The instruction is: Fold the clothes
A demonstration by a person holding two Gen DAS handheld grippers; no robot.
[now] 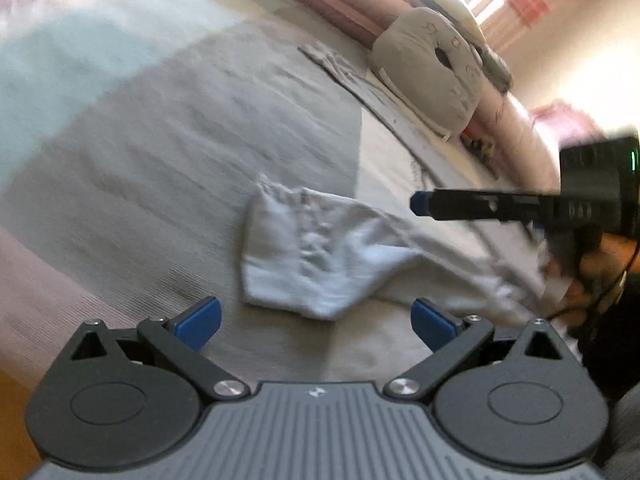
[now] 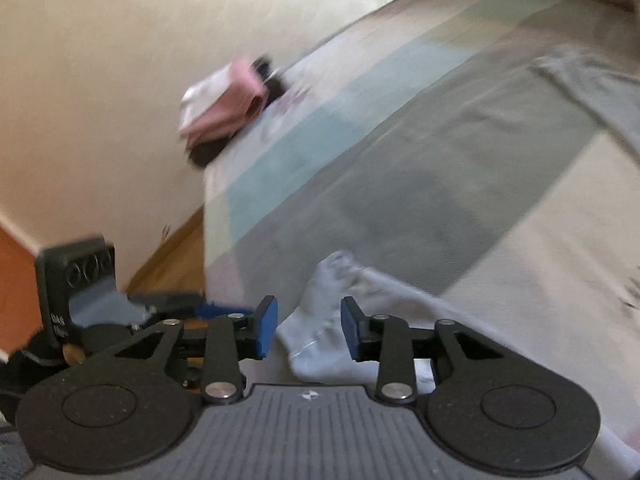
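Note:
A pale blue-white garment [image 1: 312, 256] lies crumpled on the bed, with a long part trailing to the right. My left gripper [image 1: 316, 314] hovers at its near edge, jaws spread wide and nothing between the blue pads. My right gripper [image 1: 420, 203] reaches in from the right, above the trailing part, held by a person's hand [image 1: 592, 272]. In the right wrist view the right gripper [image 2: 308, 326] is open. The garment [image 2: 316, 348] shows in the gap beneath it, and neither pad presses on it.
The bed cover [image 1: 160, 152] has grey, teal and pink blocks. A beige plush pillow [image 1: 432, 76] and a grey garment [image 1: 332, 64] lie at the far side. Pink and white folded clothes [image 2: 224, 108] sit at the bed edge above the wooden floor [image 2: 172, 256].

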